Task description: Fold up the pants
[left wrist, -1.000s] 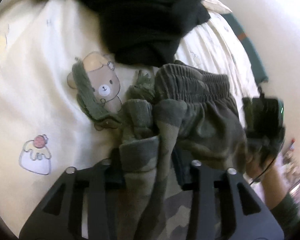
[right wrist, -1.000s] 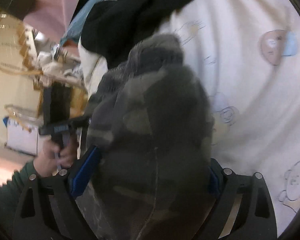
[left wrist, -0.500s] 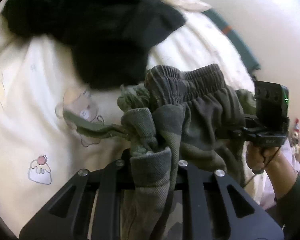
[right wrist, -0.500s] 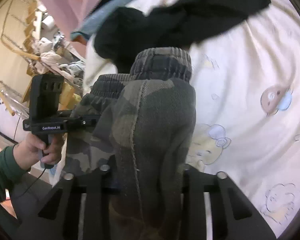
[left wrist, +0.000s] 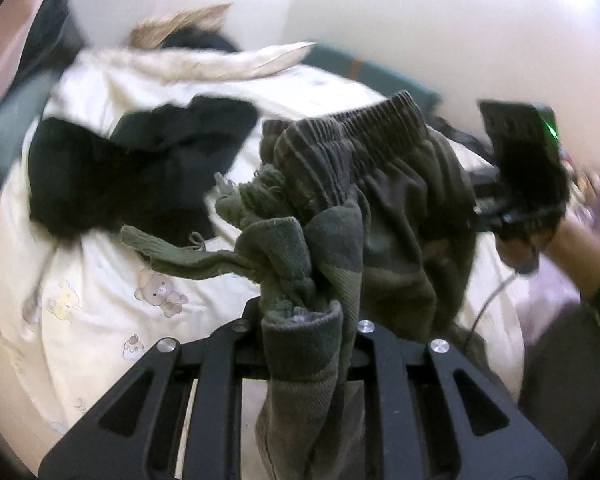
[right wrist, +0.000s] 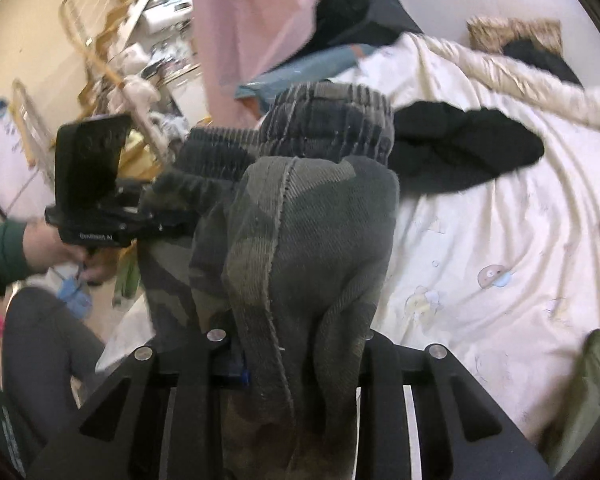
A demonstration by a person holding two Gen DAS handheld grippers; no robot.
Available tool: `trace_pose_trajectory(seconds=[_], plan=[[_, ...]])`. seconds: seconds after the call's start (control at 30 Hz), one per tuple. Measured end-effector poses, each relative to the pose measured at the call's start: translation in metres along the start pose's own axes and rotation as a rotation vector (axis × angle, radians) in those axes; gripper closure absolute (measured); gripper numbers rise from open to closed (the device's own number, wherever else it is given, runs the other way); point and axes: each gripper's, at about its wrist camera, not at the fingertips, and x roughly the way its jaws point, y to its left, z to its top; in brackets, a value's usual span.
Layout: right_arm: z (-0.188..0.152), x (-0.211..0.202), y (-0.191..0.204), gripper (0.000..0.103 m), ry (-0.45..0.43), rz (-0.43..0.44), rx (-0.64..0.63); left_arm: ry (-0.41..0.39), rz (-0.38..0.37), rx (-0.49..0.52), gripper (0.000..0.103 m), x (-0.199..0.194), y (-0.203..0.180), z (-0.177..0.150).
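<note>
Pants (left wrist: 380, 208) hung between both grippers above the bed sheet (left wrist: 100, 280), waistband at the far end, a drawstring (left wrist: 180, 256) trailing off to the left. Left gripper (left wrist: 304, 332) clamped a bunched fold at the near edge; right gripper (right wrist: 300, 344) clamped another fold, each visible off to the side in the other's view. Dark garment (left wrist: 132, 172) lay on the sheet, far-left of the pants, with a fur-trimmed coat (right wrist: 540, 68) beyond it.

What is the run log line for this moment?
left gripper: shut on camouflage pants | right gripper: shut on camouflage pants | bed sheet: below
</note>
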Motion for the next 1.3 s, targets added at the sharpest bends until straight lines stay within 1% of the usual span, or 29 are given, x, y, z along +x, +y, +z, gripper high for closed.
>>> trace_pose_trajectory(seconds=[0.1,0.2,0.23,0.27,0.33,0.4,0.5,0.53,0.57,0.6,0.63,0.67,0.7,0.73,0.8,0.83,0.87,0.93,0.97,1.0,1.03,1.07,1.1,1.13,1.17,1.2,1.23,1.27,1.3], plan=[[-0.018,-0.031,0.038,0.075,0.013,-0.013,-0.078,-0.004,-0.026,0.078,0.088,-0.031,-0.031,-0.018],[-0.053,-0.042,0.083,0.076,0.086,-0.058,-0.200,0.033,0.017,0.297,0.088,-0.050,-0.079,-0.051],[-0.067,-0.041,0.100,0.076,0.118,-0.084,-0.263,0.062,0.044,0.409,0.088,-0.052,-0.099,-0.072],[-0.084,-0.039,0.115,0.076,0.153,-0.110,-0.325,0.093,0.034,0.450,0.088,-0.052,-0.109,-0.087],[-0.119,-0.030,0.136,0.076,0.223,-0.118,-0.393,0.166,0.015,0.500,0.088,-0.047,-0.128,-0.115],[-0.144,-0.025,0.150,0.076,0.272,-0.102,-0.433,0.231,-0.034,0.544,0.088,-0.048,-0.144,-0.142],[-0.192,-0.021,0.180,0.076,0.351,-0.110,-0.501,0.326,-0.071,0.659,0.083,-0.055,-0.168,-0.182],[-0.204,-0.019,0.189,0.074,0.382,-0.116,-0.516,0.354,-0.064,0.703,0.078,-0.058,-0.175,-0.193],[-0.216,-0.018,0.196,0.066,0.413,-0.134,-0.538,0.395,-0.063,0.751,0.070,-0.060,-0.180,-0.205],[-0.221,-0.017,0.205,0.060,0.432,-0.150,-0.563,0.462,-0.068,0.788,0.067,-0.062,-0.183,-0.219],[-0.228,-0.017,0.219,0.051,0.454,-0.184,-0.615,0.523,-0.078,0.793,0.062,-0.065,-0.185,-0.227],[-0.236,-0.020,0.230,0.046,0.469,-0.213,-0.682,0.553,-0.085,0.783,0.061,-0.070,-0.183,-0.229],[-0.239,-0.027,0.240,0.044,0.491,-0.205,-0.719,0.572,-0.101,0.755,0.061,-0.076,-0.179,-0.227],[-0.237,-0.033,0.243,0.039,0.515,-0.171,-0.703,0.590,-0.119,0.702,0.061,-0.083,-0.173,-0.222],[-0.226,-0.047,0.240,0.038,0.582,-0.097,-0.609,0.579,-0.114,0.547,0.059,-0.096,-0.153,-0.199],[-0.219,-0.056,0.236,0.038,0.591,-0.090,-0.571,0.552,-0.093,0.470,0.052,-0.100,-0.144,-0.187],[-0.209,-0.066,0.228,0.038,0.572,-0.102,-0.532,0.513,-0.074,0.389,0.045,-0.102,-0.136,-0.174],[-0.187,-0.084,0.213,0.038,0.490,-0.101,-0.400,0.402,-0.026,0.172,0.040,-0.100,-0.118,-0.142],[-0.173,-0.090,0.200,0.038,0.413,-0.103,-0.290,0.352,-0.017,0.080,0.040,-0.098,-0.116,-0.131],[-0.170,-0.093,0.192,0.038,0.360,-0.107,-0.196,0.280,-0.013,-0.053,0.040,-0.093,-0.112,-0.120],[-0.159,-0.091,0.177,0.038,0.271,-0.098,-0.042,0.250,-0.009,-0.149,0.040,-0.088,-0.110,-0.117],[-0.153,-0.084,0.167,0.038,0.216,-0.131,0.085,0.226,-0.027,-0.262,0.040,-0.079,-0.108,-0.115],[-0.155,-0.079,0.161,0.038,0.193,-0.140,0.174,0.223,-0.061,-0.347,0.040,-0.068,-0.106,-0.115],[-0.157,-0.067,0.153,0.038,0.171,-0.103,0.306,0.283,-0.064,-0.427,0.041,-0.047,-0.106,-0.121],[-0.164,-0.054,0.151,0.038,0.172,-0.092,0.383,0.350,-0.057,-0.461,0.042,-0.034,-0.110,-0.130],[-0.171,-0.042,0.152,0.038,0.192,-0.109,0.419,0.424,-0.035,-0.464,0.042,-0.020,-0.116,-0.143],[-0.177,-0.030,0.157,0.038,0.229,-0.142,0.425,0.461,-0.016,-0.463,0.042,-0.018,-0.126,-0.158],[-0.186,-0.016,0.164,0.038,0.270,-0.171,0.426,0.483,-0.002,-0.466,0.042,-0.016,-0.132,-0.171],[-0.194,-0.006,0.168,0.038,0.299,-0.169,0.432,0.494,0.019,-0.459,0.042,-0.013,-0.135,-0.181]])
